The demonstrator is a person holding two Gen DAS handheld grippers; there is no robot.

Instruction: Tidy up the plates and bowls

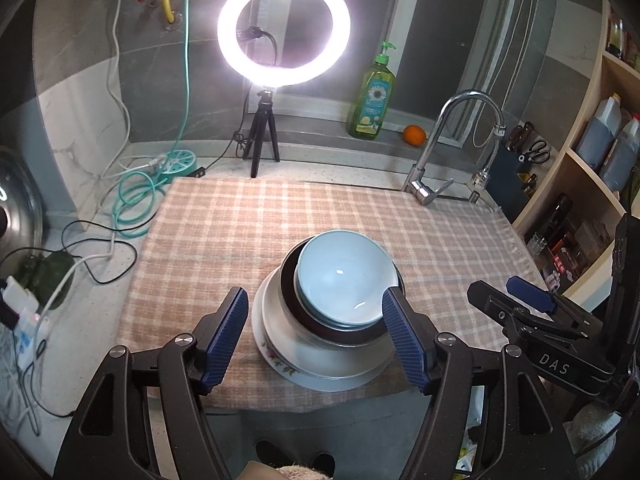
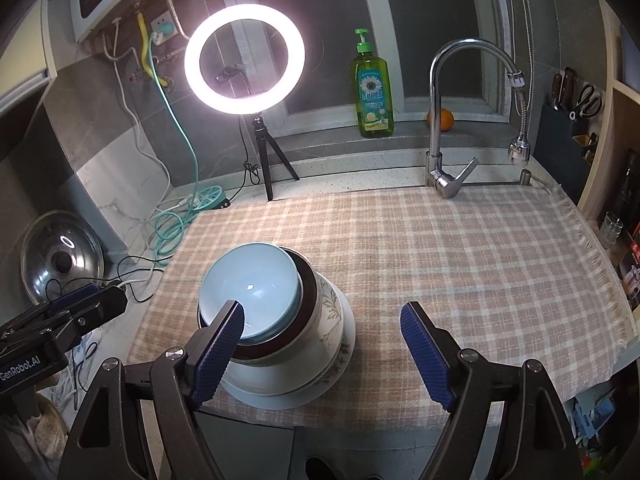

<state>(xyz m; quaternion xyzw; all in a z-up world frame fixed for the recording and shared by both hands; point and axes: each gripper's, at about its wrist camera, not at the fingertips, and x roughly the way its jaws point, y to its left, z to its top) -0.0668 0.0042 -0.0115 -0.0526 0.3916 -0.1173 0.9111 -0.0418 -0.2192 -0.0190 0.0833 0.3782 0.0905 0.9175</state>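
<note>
Hiding most of the stacked plates (image 1: 316,376), bowls (image 1: 340,276) sit between open tools (both empty).

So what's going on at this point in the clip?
A person holds two handheld grippers over a stack of dishes on a checked cloth. The pale blue bowl sits on top, nested in a dark-rimmed bowl, over a floral plate at the bottom. The left gripper and right gripper are both open and hold nothing, so the stacking looks done.
</note>
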